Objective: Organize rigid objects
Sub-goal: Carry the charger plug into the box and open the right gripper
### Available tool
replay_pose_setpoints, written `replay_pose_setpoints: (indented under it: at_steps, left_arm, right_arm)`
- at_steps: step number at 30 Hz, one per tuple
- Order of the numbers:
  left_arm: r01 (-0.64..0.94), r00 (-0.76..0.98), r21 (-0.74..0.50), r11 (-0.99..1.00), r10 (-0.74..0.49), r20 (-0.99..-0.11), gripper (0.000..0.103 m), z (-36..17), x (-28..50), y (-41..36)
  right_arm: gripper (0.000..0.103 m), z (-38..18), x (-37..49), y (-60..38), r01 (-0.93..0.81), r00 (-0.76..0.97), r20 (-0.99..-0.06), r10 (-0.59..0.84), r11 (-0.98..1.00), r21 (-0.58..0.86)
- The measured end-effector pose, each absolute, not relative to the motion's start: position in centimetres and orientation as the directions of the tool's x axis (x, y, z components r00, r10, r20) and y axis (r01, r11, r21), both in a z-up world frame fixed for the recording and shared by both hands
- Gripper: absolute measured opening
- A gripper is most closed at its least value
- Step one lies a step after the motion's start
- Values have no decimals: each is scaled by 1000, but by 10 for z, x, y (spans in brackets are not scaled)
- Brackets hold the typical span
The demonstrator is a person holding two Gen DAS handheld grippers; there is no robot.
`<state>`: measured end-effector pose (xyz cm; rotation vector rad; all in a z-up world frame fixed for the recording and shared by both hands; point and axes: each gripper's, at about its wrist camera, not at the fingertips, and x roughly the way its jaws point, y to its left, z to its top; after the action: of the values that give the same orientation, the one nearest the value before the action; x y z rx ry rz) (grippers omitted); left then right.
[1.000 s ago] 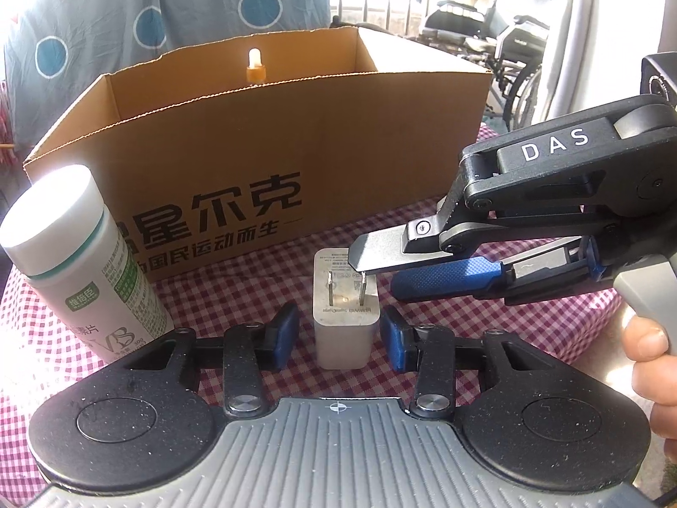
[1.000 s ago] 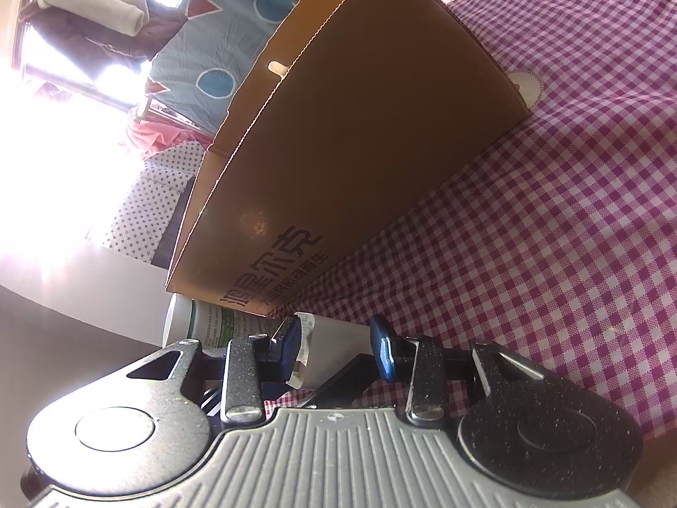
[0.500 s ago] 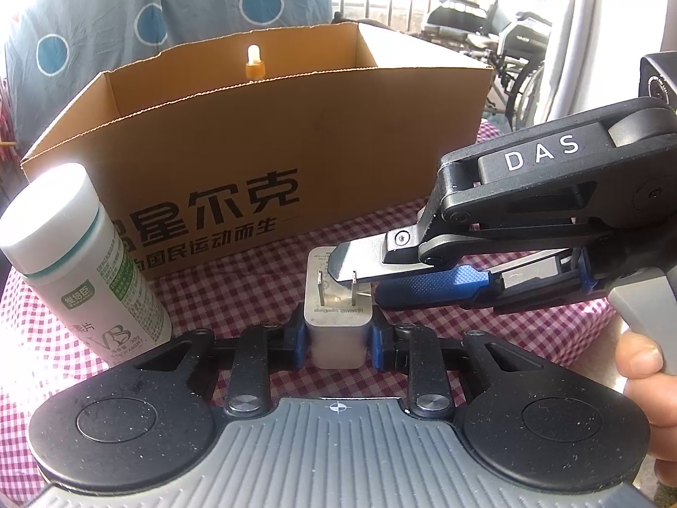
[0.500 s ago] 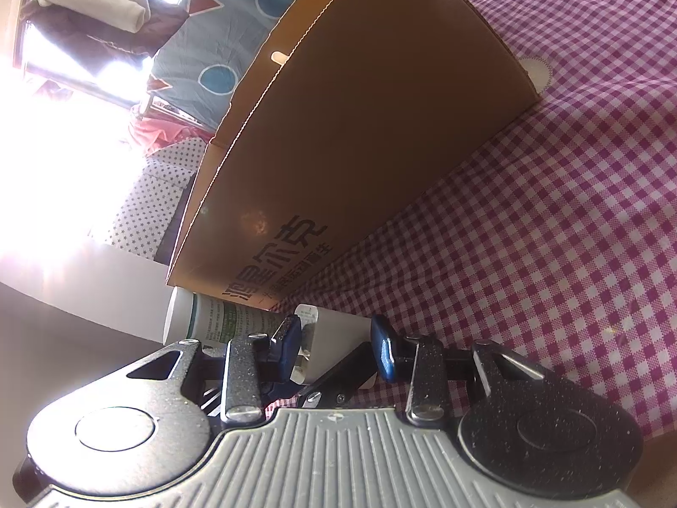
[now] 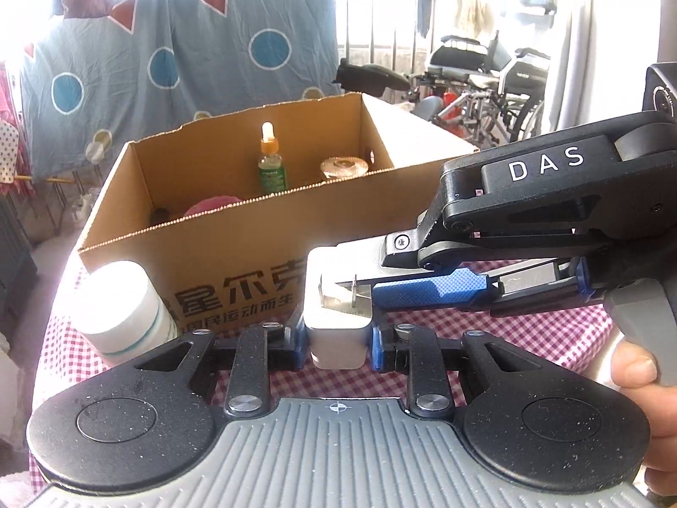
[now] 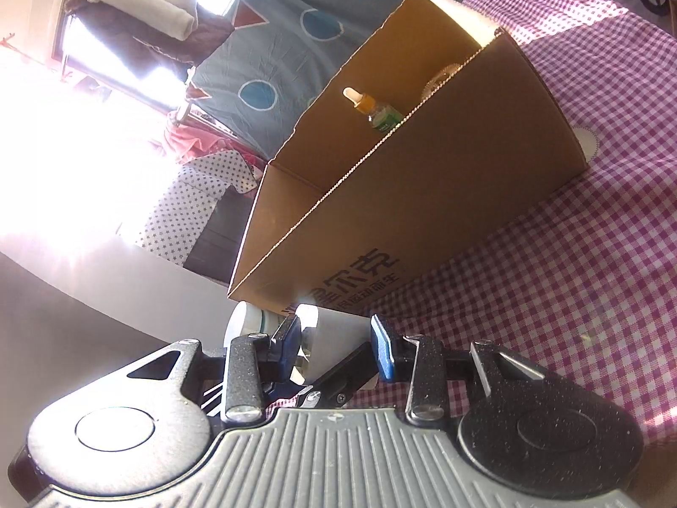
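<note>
Charger [image 5: 337, 330], lower end hidden between left hand-held gripper [image 5: 337, 349] pads.

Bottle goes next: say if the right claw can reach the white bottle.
Probably not directly: the charger, clamped in the left claw, sits between the right claw and the white bottle.

Charger [image 5: 336, 330]: white, metal prongs.
Cardboard box [image 5: 237, 249]: brown, black printed characters.
Tablecloth [image 6: 592, 254]: magenta-and-white gingham.
Bottle [image 5: 122, 309]: white, teal band.
Dropper bottle [image 5: 271, 165]: green, orange collar, pale bulb.
Pink item [image 5: 211, 205] in the box, possibly cloth.
Hanging sheet [image 5: 169, 63]: blue, darker blue circles, red triangles.
</note>
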<state>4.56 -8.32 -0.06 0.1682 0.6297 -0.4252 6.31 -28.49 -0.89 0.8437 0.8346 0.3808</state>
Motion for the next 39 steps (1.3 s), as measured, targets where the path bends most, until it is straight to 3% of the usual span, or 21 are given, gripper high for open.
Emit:
replay_pose_setpoints:
  at_steps: [6, 10, 17, 23, 31, 39]
  left_arm:
    - [405, 792, 40, 913, -329, -514, 26, 47, 65, -87]
    - [380, 805, 19, 925, -320, -499, 26, 65, 95, -94]
    - [320, 766, -48, 946, -288, -575, 26, 61, 152, -103]
    - [255, 684, -77, 964, -236, -691, 26, 34, 191, -108]
    - [223, 593, -90, 971, -208, -778, 26, 8, 208, -111]
    - [198, 533, -119, 973, -208, -820, 27, 0, 216, -112]
  right_arm:
    - [40, 40, 92, -278, -104, 681, -434, 590, 665, 740]
    - [40, 62, 129, -277, -151, 693, -431, 578, 701, 697]
    - [40, 57, 207, -280, -144, 620, -520, 587, 737, 660]
    - [40, 19, 257, -282, -83, 494, -626, 603, 750, 657]
    - [41, -15, 275, -275, -60, 402, -716, 571, 797, 602]
    - [41, -28, 277, -278, -34, 371, -745, 555, 809, 586]
